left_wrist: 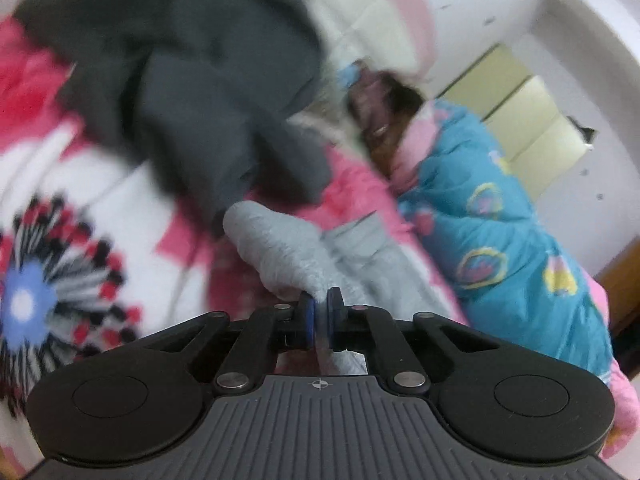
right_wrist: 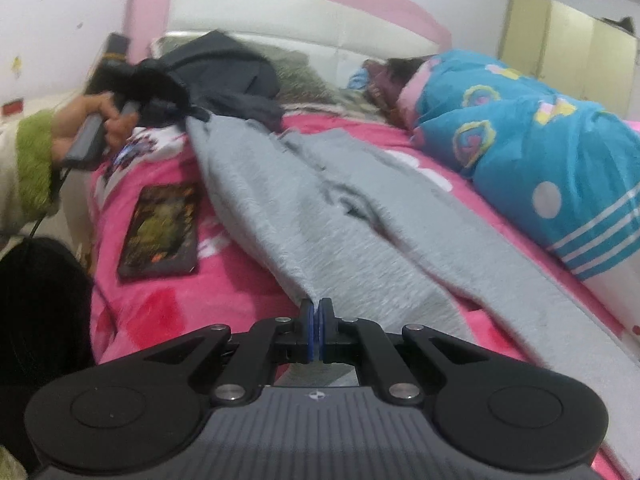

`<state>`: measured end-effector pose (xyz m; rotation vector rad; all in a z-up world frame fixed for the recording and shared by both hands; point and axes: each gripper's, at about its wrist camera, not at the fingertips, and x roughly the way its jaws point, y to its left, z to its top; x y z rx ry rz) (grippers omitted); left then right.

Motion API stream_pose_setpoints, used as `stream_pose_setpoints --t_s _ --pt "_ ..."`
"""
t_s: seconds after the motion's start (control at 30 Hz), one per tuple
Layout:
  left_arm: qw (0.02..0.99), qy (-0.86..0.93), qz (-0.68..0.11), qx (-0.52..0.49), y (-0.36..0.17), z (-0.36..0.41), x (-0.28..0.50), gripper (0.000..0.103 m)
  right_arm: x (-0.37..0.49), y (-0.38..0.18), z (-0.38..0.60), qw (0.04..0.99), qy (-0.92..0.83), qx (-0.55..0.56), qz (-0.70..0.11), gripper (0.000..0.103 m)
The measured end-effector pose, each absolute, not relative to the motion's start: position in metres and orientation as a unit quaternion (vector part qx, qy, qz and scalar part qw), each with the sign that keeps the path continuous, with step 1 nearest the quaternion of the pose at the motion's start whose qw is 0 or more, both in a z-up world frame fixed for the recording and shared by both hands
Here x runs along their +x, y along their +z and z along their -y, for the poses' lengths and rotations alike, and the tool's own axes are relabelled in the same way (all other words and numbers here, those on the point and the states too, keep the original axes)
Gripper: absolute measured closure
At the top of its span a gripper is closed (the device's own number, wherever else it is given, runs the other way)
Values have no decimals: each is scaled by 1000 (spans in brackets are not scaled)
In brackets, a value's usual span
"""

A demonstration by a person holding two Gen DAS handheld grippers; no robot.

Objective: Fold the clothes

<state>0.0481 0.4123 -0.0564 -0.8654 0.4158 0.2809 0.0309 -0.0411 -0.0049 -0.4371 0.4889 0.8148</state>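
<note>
A bed with a pink blanket (right_wrist: 256, 280), grey trousers (right_wrist: 360, 216) stretched along it.

Left gripper (left_wrist: 320, 312) and right gripper (right_wrist: 316, 328) each pinch an end of the trousers, which lie long and unfolded between the book (right_wrist: 160, 232) and the blue quilt (right_wrist: 520, 152). A dark garment (right_wrist: 224, 76) is heaped beyond them, unfolded too; the folding looks largely still to do.

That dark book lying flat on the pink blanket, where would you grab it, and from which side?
Take the book by its near short edge, coming in low from the foot of the bed. It lies flat on the soft pink blanket, so fingers could press down into the blanket to get under the edge. Both grippers are shut on the grey garment.
</note>
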Motion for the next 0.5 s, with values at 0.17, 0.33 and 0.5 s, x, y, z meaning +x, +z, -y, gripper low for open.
stream_pose_setpoints --t_s 0.17,0.33,0.5 --pt "832 145 -227 -486 -86 -430 42 96 22 -15 35 852 404 -231 -238 102" --pt "847 155 -209 -464 -73 -426 38 97 16 -15 33 847 411 -244 -234 102" --pt "853 172 -202 -449 -70 -426 34 96 20 -17 35 851 408 -221 -247 100"
